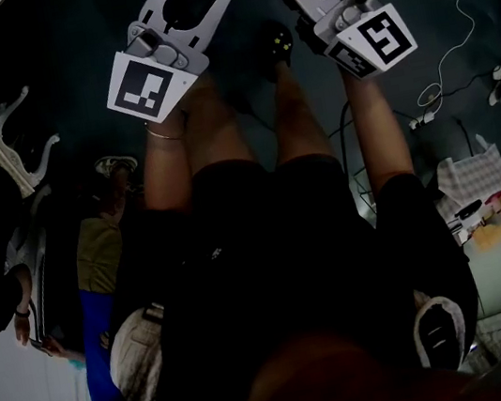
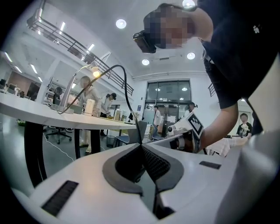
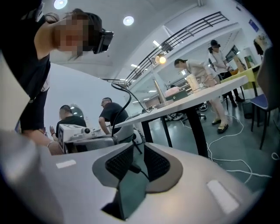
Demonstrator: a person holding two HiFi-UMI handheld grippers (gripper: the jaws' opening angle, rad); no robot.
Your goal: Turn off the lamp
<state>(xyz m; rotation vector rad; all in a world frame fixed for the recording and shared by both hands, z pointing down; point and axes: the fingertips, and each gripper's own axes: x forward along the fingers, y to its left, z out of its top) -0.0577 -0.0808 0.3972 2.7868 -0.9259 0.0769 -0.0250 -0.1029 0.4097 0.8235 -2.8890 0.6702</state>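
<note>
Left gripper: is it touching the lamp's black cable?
Touching. Left gripper view: the left gripper is pinched shut on the black cable, which rises from between its tips.

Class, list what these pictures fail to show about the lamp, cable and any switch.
Lamp: lit, but tiny in both gripper views; outside the head view.
Switch: the dark lump on the cable between the right gripper's pads is too small to identify.
Cable's far end: too small in the left gripper view.
Head view: too dark for the cable.
</note>
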